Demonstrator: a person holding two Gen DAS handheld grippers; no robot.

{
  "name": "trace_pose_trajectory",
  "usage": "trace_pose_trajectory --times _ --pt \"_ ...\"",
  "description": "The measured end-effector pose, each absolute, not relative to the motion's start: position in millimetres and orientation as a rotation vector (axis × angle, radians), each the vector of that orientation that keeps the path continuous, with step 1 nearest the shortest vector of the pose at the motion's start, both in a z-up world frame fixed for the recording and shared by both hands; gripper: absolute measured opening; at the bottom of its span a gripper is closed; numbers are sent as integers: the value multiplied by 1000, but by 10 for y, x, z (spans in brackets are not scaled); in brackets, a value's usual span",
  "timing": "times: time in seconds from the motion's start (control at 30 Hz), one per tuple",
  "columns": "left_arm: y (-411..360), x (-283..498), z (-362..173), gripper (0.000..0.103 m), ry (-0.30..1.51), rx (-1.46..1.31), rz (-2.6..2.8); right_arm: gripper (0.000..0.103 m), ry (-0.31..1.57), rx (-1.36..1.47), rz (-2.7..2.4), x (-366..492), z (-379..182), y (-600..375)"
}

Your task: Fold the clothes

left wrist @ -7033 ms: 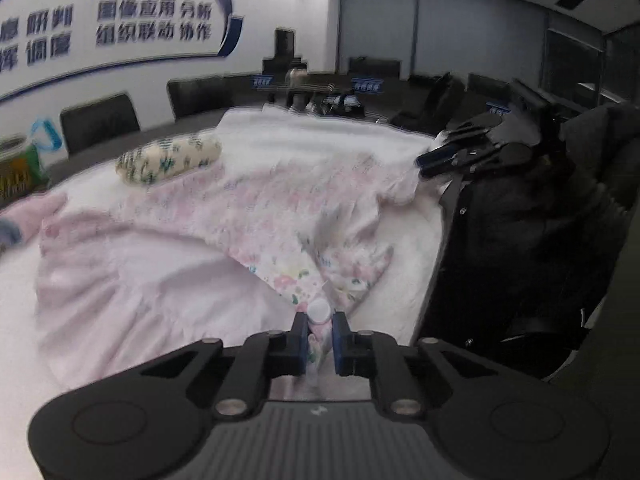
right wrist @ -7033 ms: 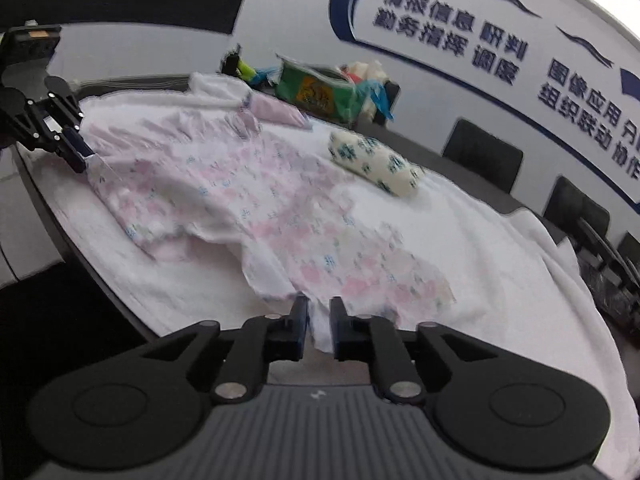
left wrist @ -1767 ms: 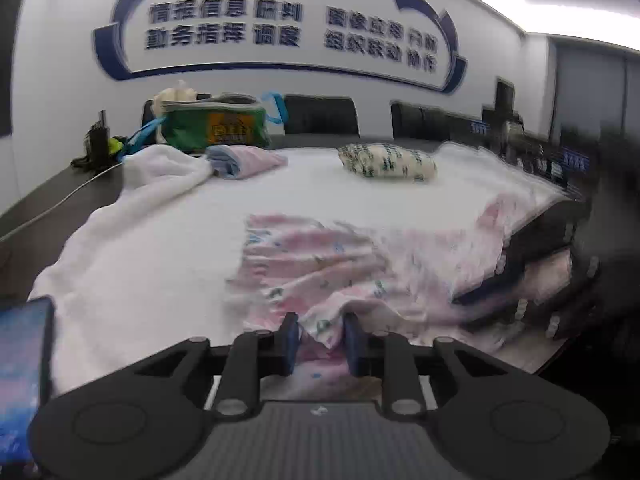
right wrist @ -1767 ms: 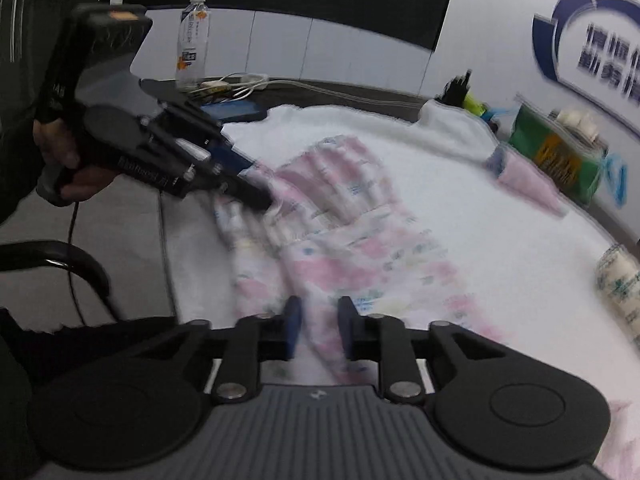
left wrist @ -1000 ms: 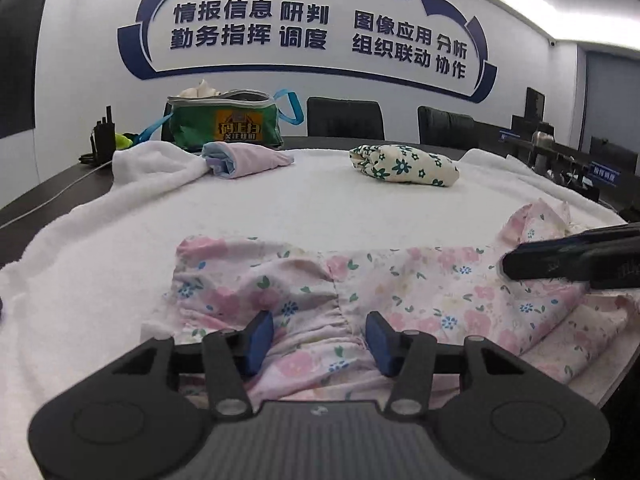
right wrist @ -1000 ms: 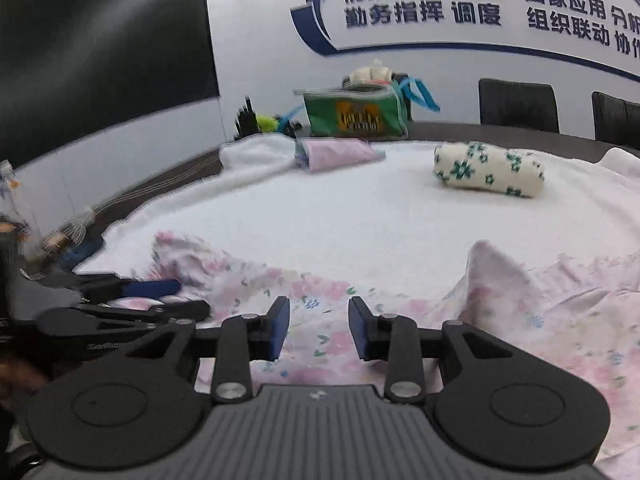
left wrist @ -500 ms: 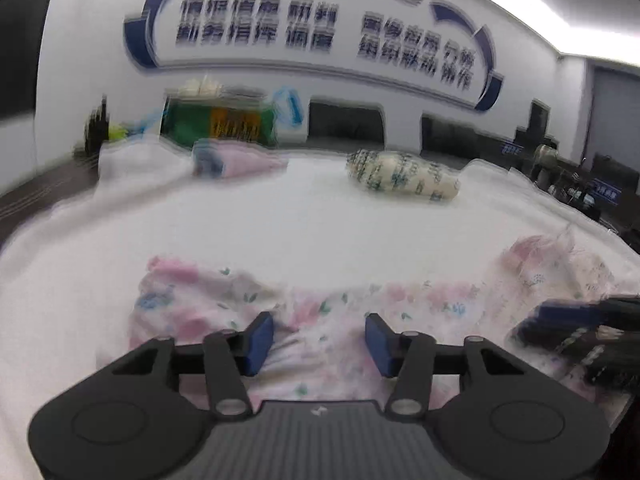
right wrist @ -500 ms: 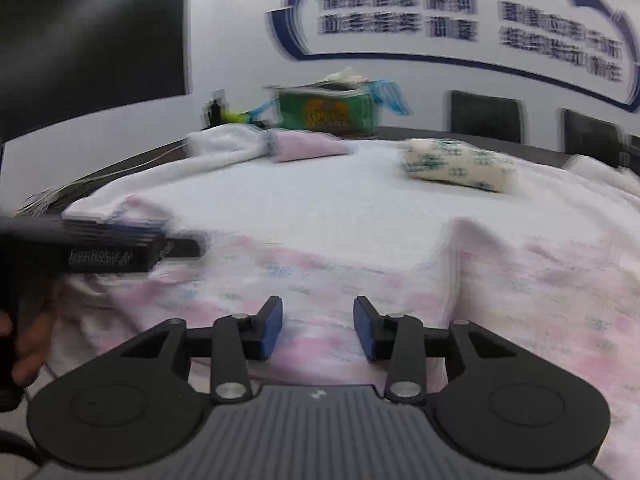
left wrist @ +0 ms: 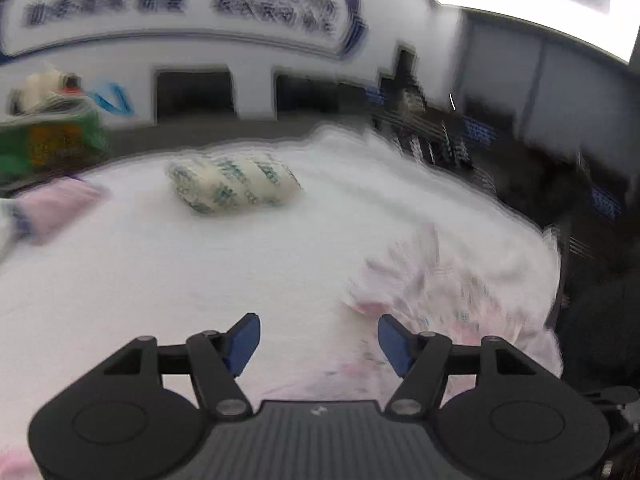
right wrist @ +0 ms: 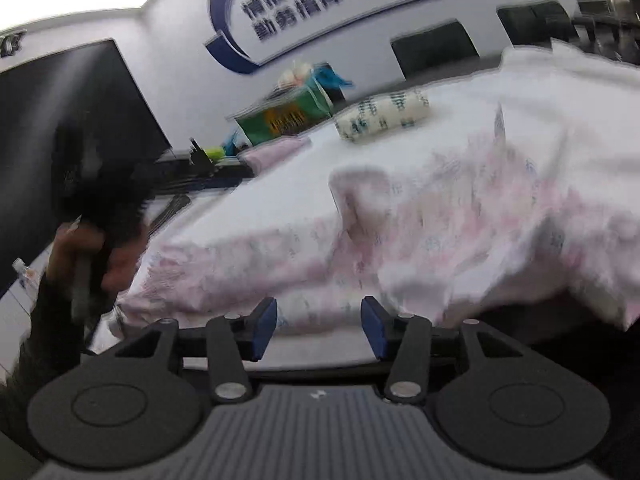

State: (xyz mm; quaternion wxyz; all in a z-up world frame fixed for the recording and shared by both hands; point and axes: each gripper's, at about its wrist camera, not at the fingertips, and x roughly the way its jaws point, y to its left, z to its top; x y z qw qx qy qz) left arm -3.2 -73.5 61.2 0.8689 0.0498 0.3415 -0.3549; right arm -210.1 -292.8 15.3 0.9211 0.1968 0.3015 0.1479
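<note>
While both views smear with motion, I see my left gripper [left wrist: 318, 338] angled down over the white towel [left wrist: 160, 272], jaws spreading with nothing between them; the pink floral garment [left wrist: 452, 300] lies to its right near the table edge. A second ago that garment sat straight ahead under the blue pads. My right gripper [right wrist: 319, 328] tilts down at the garment [right wrist: 420, 232] bunched along the near edge, jaws also opening on nothing, wider than before. My left hand [right wrist: 96, 256] shows at far left.
</note>
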Motion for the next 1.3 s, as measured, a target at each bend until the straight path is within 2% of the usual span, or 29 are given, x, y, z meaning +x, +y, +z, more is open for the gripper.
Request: trace_pose_trajectory --times 0.13,0.23,0.3,0.4,0.53,0.63,0.73,0.9,1.07,1.3 --pt "-1190 170 336 62 817 149 -766 47 575 494 154 -2065 74 -3214" --pt "-1212 125 240 61 766 109 -775 47 483 451 23 -2142 127 -3384" --pt "-1179 36 163 63 693 93 -772 60 438 436 -63 -2187 140 -3481" --pt "-1155 -54 15 63 664 69 -777 66 422 532 -99 -2150 75 -3660" --pt "-1197 -97 15 68 650 88 -769 65 421 655 -161 -1937 -41 -3792" --pt "-1209 -104 27 67 643 93 -763 65 407 729 -214 -1877 -46 -3844" --pt "-987 -247 147 64 579 56 -727 65 416 675 -300 -1783 -10 -3806" --pt "-344 -738 403 67 454 35 -615 65 401 493 -342 -1744 82 -3639" --pt "132 -1054 229 67 469 54 -480 65 424 478 -363 -1802 102 -3645" --pt "149 -1031 -66 67 528 106 -401 65 465 544 -364 -1885 74 -3728"
